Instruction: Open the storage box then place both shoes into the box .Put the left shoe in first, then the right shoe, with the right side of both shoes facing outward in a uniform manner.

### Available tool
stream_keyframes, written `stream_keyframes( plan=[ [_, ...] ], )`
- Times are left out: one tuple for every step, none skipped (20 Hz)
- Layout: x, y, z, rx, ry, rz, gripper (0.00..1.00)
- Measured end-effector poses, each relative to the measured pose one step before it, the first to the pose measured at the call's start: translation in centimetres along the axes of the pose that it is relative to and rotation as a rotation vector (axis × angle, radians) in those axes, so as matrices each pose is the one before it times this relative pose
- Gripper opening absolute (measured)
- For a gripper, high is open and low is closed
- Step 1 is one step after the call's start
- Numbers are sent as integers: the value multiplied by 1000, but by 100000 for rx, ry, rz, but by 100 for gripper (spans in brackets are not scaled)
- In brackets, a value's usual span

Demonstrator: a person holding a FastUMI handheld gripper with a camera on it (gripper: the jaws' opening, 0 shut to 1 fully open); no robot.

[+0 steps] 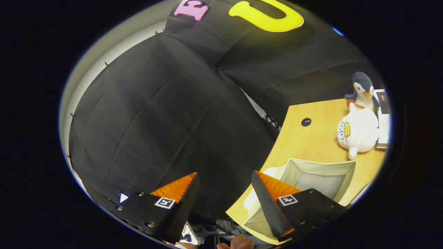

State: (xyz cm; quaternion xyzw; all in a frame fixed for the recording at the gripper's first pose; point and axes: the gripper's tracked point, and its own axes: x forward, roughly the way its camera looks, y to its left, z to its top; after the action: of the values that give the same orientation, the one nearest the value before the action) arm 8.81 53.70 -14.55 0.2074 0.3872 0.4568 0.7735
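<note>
The box stands open on the bench just beyond the right finger, something pale at its near edge that I cannot identify, while the tongs gape wide and empty, so shoe placement seems unfinished.

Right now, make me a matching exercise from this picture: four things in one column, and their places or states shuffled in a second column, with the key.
Things:
1. storage box
2. white plush toy
3. penguin toy
4. gripper

Places or states:
A. standing at the far edge of the table, behind the white plush
B. open, fingers apart with nothing between them
C. open on the table, just beyond one finger
D. lying on the table beyond the box

Pairs: 1-C, 2-D, 3-A, 4-B
</note>
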Motion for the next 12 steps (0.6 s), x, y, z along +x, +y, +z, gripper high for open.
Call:
stream_keyframes(
  plan=[
    [-882,-898,83,-508,-766,-2459,97],
    [-1270,-1099,47,-1205,-678,-2661,97],
    [-1060,-993,30,-2000,-1007,-2480,97],
    [-1085,-1263,47,-2456,-641,-2863,97],
    [-1036,-916,-74,-1866,-620,-2599,97],
    [-1014,-900,11,-689,-627,-2077,97],
    [-819,-842,-358,123,-329,-1770,97],
    [-892,-847,-275,442,152,-1510,97],
    [-663,-849,-184,666,100,-1082,97],
    [-713,-1023,-334,-16,310,-1569,97],
    [-713,-842,-303,538,-133,-1100,97],
    [-590,-935,-172,1088,-176,-1392,97]
  ],
)
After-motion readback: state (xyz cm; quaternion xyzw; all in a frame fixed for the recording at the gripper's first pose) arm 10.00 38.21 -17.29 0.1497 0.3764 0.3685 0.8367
